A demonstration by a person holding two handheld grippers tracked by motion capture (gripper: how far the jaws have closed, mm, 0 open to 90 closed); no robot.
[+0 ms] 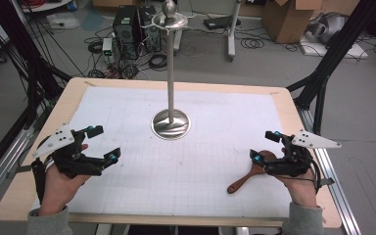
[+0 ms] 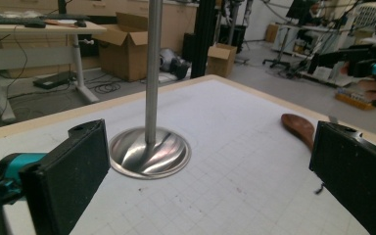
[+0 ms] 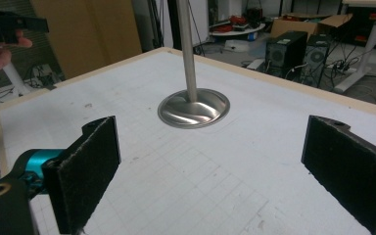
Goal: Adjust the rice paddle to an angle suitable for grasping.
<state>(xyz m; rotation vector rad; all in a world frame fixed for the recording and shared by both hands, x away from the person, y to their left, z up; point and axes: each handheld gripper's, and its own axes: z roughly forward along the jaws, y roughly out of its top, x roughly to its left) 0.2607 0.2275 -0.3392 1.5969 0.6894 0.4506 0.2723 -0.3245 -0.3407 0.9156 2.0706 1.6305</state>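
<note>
Nothing is picked up yet, as far as I can judge. My right tongs (image 1: 266, 146) hang wide open, holding nothing, just above the round end of the wooden spoon (image 1: 247, 176), which lies flat on the table (image 1: 39, 147) near its right front corner. My left tongs (image 1: 104, 144) are wide open and empty too, well apart from it. The metal stand (image 1: 171, 123) waits mid-table, bare; grasping and lifting the spoon remain.
</note>
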